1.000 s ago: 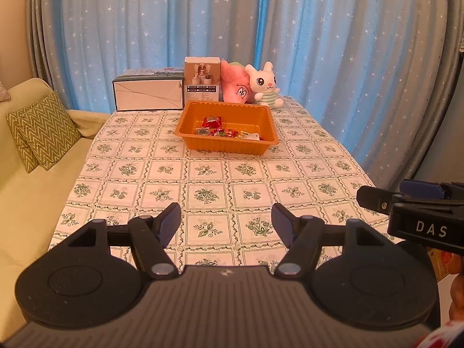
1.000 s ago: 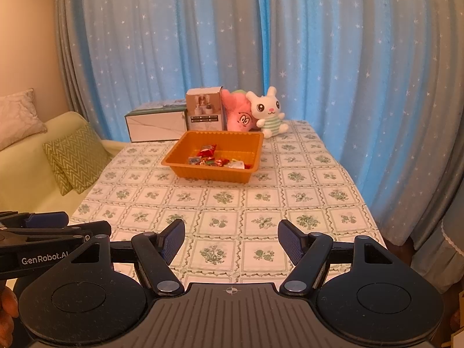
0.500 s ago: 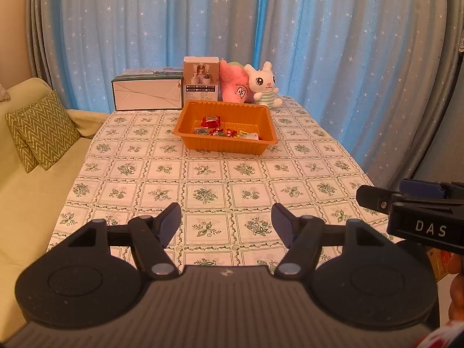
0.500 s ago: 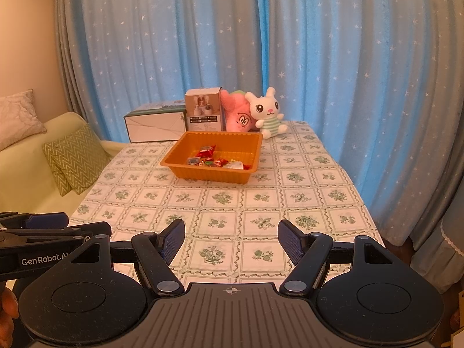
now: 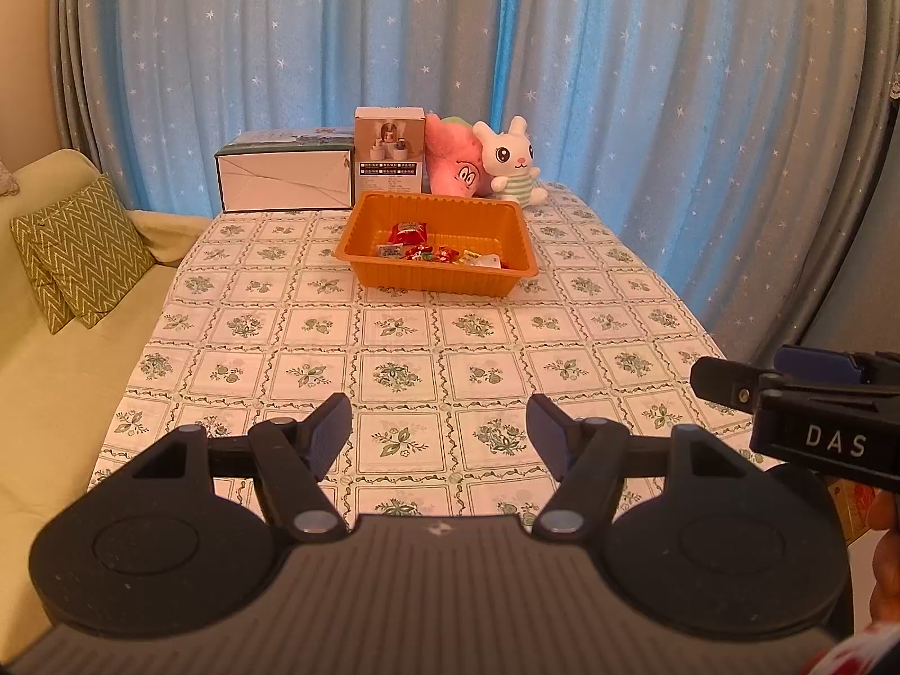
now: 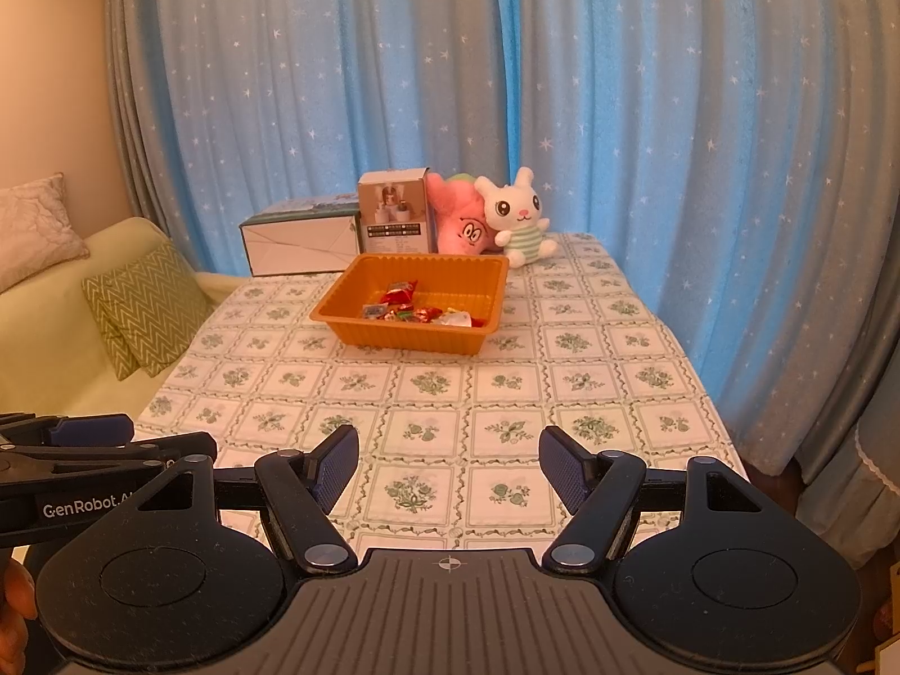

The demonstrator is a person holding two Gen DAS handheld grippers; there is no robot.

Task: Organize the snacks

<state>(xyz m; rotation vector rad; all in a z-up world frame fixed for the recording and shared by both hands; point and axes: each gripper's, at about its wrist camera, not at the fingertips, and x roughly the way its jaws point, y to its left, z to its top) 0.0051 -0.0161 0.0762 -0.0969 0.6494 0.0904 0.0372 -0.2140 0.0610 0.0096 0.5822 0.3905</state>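
green-patterned cloth covers the table (image 5: 394, 337), blue star curtains (image 6: 619, 112) behind. the orange tray (image 5: 439, 275) of snacks (image 5: 408, 235) sits toward its far end. left gripper (image 5: 439, 427) and right gripper (image 6: 448, 461) both gape empty. only the right view shows a pale pillow (image 6: 34, 225).

Not much readable text here tbh. The right hand-held gripper (image 5: 731, 388), poking into the left wrist view, has "DAS" in white letters on its black side. The left hand-held gripper (image 6: 197, 447), seen from the right wrist view, shows "GenRobot.A" before it gets cut off. The small box (image 6: 396, 216) at the back has label print, too tiny to read.
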